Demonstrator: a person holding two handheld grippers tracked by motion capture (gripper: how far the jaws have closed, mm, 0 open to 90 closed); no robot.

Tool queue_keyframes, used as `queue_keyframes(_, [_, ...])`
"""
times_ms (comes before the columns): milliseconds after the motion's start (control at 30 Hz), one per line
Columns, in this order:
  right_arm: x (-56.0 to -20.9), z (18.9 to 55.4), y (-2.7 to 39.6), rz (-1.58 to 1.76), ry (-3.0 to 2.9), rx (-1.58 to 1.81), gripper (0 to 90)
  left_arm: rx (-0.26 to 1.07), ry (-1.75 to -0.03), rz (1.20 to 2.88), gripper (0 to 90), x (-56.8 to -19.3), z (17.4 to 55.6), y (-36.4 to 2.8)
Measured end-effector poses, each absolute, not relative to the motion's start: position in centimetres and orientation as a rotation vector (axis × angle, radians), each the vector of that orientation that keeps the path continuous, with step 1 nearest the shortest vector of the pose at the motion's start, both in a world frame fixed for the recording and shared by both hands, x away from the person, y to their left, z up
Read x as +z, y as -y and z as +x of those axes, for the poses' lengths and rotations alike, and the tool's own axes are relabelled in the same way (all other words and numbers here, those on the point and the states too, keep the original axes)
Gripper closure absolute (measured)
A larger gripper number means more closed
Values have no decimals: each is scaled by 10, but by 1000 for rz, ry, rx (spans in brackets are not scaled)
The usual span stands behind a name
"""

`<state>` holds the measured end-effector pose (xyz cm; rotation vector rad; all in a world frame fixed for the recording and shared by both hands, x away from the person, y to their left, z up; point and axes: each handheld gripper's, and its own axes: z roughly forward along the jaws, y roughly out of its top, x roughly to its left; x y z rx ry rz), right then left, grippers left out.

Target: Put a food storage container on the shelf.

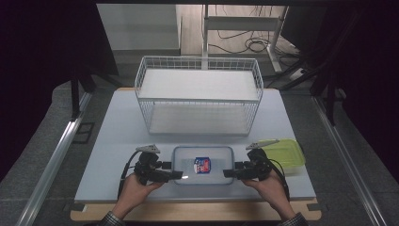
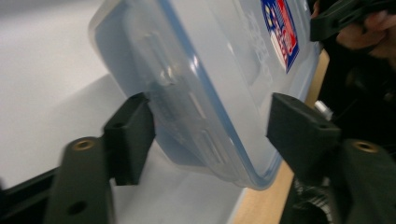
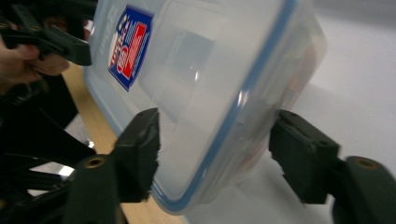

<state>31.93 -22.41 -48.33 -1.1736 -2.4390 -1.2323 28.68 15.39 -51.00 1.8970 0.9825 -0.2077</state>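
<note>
A clear plastic container with a blue-rimmed lid and a red-and-blue label lies near the table's front edge. My left gripper reaches in from the left, with its jaws over the container's left end. One pad lies against the side wall and the other against the lid side. My right gripper holds the right end the same way, its pads pressed on both faces. Each gripper view shows the other gripper farther off, the right gripper and the left gripper.
A white wire basket with a shelf stands behind the container at the table's middle. A green lidded box lies just right of my right gripper. The wooden table edge runs close in front of the hands.
</note>
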Motion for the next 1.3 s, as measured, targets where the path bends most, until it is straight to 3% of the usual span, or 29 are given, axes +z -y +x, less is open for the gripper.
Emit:
queue_keyframes(433, [-480,316,232,-1229,2367,-1292,502,-226,-1024,1803,509,-509,287,-160])
queue_keyframes(833, [-477,313,232,-1257,2385,-1391,501,-176,-1014,1790,511,-506,289,-157])
queue_keyframes(1300, [-450,317,227,-1200,2447,-1500,501,-94,-972,1764,512,-479,292,-163])
